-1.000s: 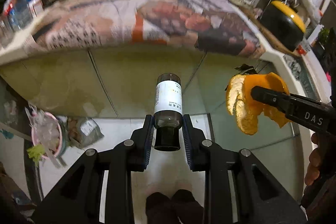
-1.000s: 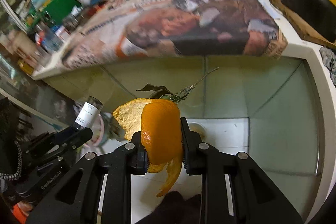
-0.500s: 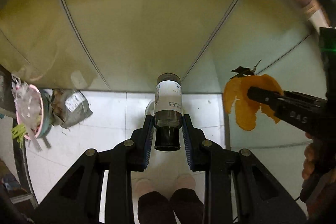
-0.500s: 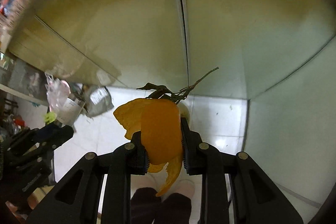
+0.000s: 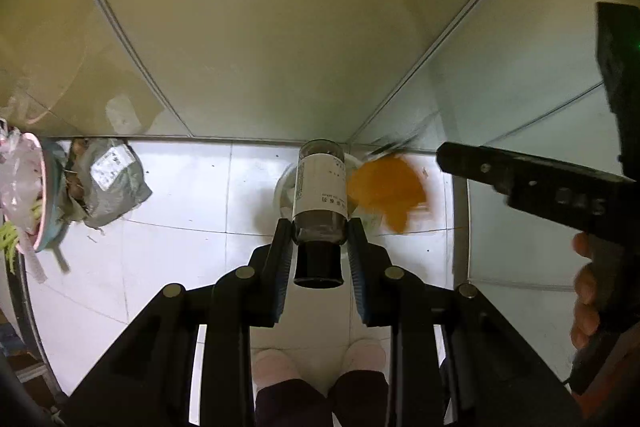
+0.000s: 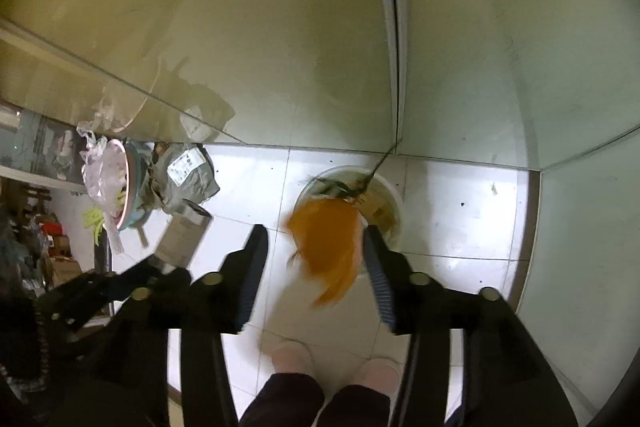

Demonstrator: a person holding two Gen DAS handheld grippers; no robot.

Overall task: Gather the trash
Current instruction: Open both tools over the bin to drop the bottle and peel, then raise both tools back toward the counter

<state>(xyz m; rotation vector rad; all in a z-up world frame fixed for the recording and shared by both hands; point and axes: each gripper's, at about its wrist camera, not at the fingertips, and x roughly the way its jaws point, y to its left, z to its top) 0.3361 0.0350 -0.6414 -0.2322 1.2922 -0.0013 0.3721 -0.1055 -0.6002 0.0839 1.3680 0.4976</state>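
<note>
Orange peel (image 6: 326,245) loose between parted right gripper (image 6: 316,255) fingers, above bin (image 6: 390,191).

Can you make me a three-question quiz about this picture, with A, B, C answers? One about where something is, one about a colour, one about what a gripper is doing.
1. Where is the white bucket?
A. on the tiled floor by the cabinet
B. on a shelf
C. in a hand

2. What colour is the peel?
A. green
B. orange
C. purple

3. What is the left gripper doing?
A. standing open with nothing in it
B. clamping the small labelled bottle
C. holding the peel

Answers:
1 A, it stands on the white tiles at the cabinet's foot.
2 B, the blurred peel between the right gripper's spread jaws is orange.
3 B, both pads press on the bottle near its dark cap.
</note>
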